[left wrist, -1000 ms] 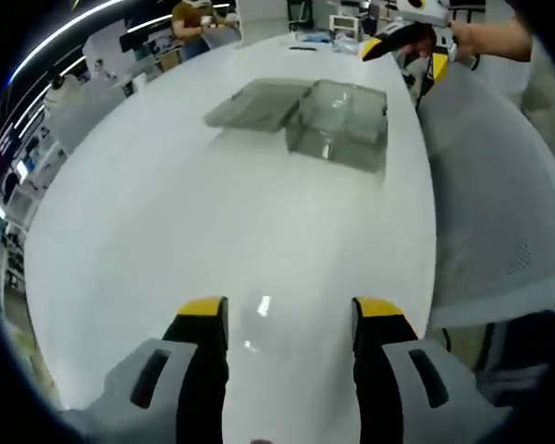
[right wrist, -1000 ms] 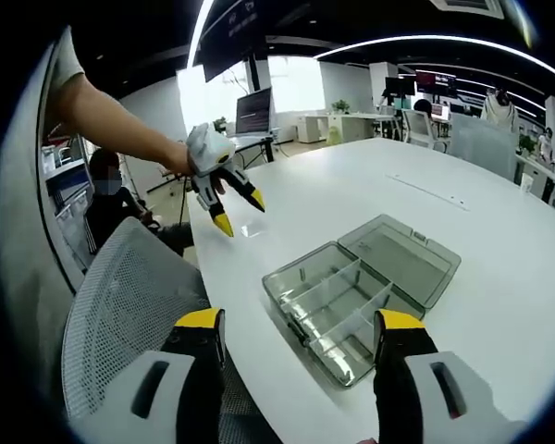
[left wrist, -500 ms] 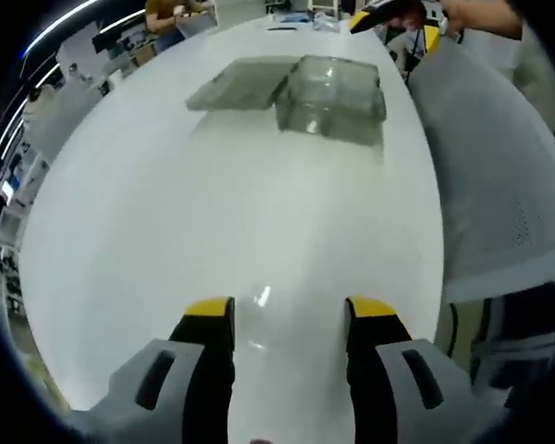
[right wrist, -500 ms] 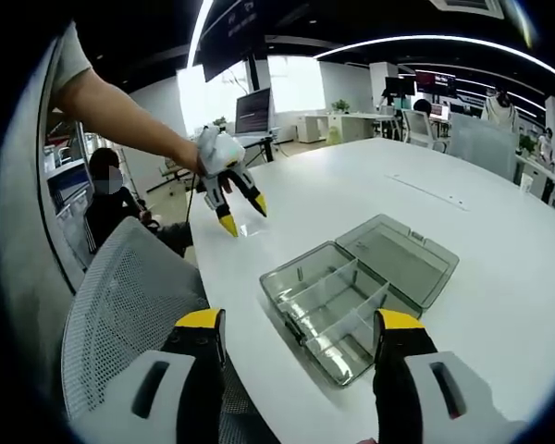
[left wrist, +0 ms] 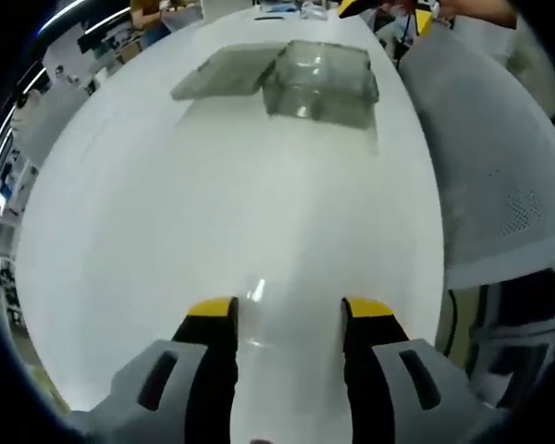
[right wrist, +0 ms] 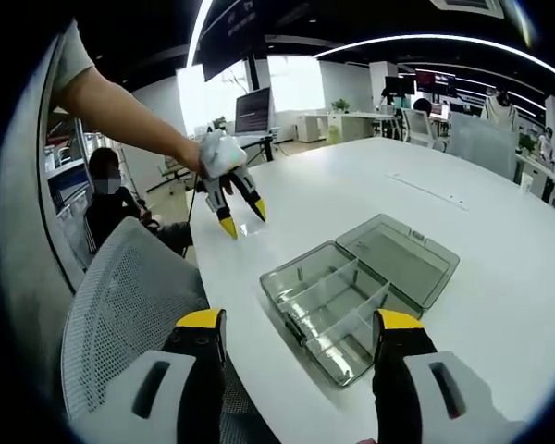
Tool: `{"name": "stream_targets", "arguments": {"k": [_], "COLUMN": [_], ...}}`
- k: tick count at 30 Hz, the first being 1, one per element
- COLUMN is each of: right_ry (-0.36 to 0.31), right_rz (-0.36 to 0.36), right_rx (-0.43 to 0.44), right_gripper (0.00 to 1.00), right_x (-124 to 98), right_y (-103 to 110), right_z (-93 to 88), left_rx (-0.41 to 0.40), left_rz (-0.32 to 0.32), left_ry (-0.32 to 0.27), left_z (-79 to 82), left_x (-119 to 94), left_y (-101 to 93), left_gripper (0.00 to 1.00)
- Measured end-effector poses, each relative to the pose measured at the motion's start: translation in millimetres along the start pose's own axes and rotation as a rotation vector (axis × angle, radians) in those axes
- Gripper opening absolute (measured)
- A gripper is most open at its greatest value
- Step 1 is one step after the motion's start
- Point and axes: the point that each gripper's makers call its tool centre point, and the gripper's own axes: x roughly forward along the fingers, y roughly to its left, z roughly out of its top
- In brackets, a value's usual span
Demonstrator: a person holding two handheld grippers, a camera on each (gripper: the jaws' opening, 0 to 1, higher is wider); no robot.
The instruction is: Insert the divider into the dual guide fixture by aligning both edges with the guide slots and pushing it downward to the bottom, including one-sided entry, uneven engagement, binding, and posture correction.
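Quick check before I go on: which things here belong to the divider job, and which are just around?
For the job:
- clear divider lying on the table between the left hand-held gripper jaws
- open compartment box
- right hand-held gripper, open

Just around:
- table
- mesh chair
- monitor

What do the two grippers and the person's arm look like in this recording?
Both grippers share one build: grey bodies, black fingers with yellow tips. The left gripper and the right gripper each show a dark slot on either grey shoulder. Seen from the right gripper view, the left gripper has a whitish body and tapering, pointed fingers. The arm wears a short light sleeve. No cables are visible.
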Motion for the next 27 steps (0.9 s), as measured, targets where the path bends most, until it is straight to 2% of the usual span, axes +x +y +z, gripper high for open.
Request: {"name": "stream_targets", "arguments": {"k": [3, 16, 27], "right_ry": [-0.001, -0.006, -0.009], "right_rz": [-0.002, -0.002, -0.002], "right_rx": [0.003, -0.001, 0.000], "right_gripper": [0.61, 0.61, 0.60], "right_x": [-0.6, -1.5, -2.2], "right_y": [-1.3, -3.9, -5.8], "right_z": [0.3, 2.6, 4.7], "left_rx": [0.002, 0.038, 0.026], "left_rz": [-0.001, -0.033, -0.029], "left_ry": [0.003, 0.035, 0.039], "left_z": [-0.3, -0.7, -0.9], "left_x": [0.3, 1.2, 0.9], "left_y": [1.4, 4.1, 6.9], "left_gripper": [0.44, 0.38, 0.31]}}
